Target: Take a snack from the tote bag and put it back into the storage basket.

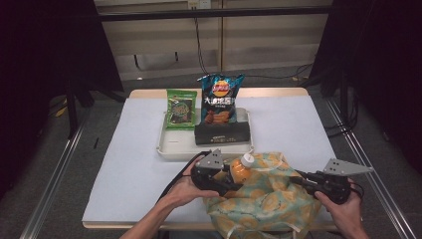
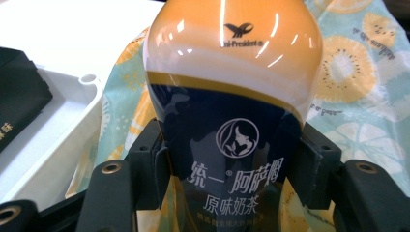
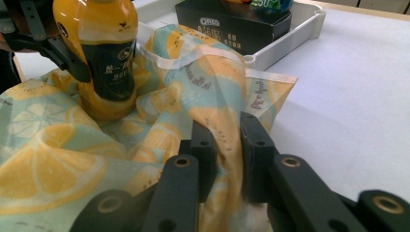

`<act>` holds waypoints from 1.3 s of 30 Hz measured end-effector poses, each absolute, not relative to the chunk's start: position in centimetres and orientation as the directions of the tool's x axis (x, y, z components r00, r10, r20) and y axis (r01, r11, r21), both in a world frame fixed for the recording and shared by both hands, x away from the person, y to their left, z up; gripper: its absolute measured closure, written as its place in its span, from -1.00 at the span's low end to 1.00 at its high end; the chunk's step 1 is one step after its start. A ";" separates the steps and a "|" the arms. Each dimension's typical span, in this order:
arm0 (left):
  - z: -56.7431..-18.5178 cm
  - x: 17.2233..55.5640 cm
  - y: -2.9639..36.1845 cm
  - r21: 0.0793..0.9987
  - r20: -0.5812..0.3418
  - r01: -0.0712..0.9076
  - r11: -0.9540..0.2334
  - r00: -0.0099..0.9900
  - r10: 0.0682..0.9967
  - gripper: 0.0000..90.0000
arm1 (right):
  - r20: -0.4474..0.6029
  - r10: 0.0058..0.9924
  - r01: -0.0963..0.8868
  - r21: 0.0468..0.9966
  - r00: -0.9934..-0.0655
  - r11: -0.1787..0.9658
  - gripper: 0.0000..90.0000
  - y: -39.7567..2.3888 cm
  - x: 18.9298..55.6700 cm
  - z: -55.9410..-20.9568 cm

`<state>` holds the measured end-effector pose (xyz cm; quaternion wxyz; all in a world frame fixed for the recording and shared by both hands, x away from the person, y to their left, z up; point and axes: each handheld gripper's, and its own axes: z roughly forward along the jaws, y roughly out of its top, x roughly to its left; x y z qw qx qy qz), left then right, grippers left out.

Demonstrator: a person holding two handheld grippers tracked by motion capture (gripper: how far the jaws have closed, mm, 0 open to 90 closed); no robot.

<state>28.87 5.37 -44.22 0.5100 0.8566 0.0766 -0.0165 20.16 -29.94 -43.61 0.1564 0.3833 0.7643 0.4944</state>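
bottle (image 1: 240, 171) in left gripper (image 1: 226, 180), perhaps over bag (image 1: 268, 199)

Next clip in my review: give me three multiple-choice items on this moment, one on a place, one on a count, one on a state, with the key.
1. Where does the black Oreo box lie?
A. in the white plastic tray
B. on the lemon-print cloth bag
C. on the floor

2. How many snack bags stand at the tray's back edge?
A. one
B. two
C. four

3. What is the right gripper doing?
A. hanging open above the table
B. pinching the lemon-print cloth bag
C. holding the bottle

Key: 1 A, the box sits inside the tray's rim. 2 B, a green bag and a blue chip bag. 3 B, cloth is clamped between its jaws; the left gripper holds the orange milk tea bottle.
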 end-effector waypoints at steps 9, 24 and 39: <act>-44.8 27.9 7.1 0.892 -0.084 0.147 -0.428 0.983 0.163 -0.11 | 0.143 0.743 0.429 0.879 -0.654 0.208 0.46 -29.8 20.0 -43.6; -45.2 27.2 8.6 0.880 -0.100 0.173 -0.443 0.978 0.184 -0.15 | 0.137 0.758 0.422 0.886 -0.638 0.195 -0.19 -29.7 19.7 -43.4; -43.1 27.2 7.9 0.908 -0.095 0.157 -0.389 0.980 0.174 -0.51 | 0.138 0.751 0.421 0.885 -0.645 0.199 -0.28 -29.6 19.9 -43.6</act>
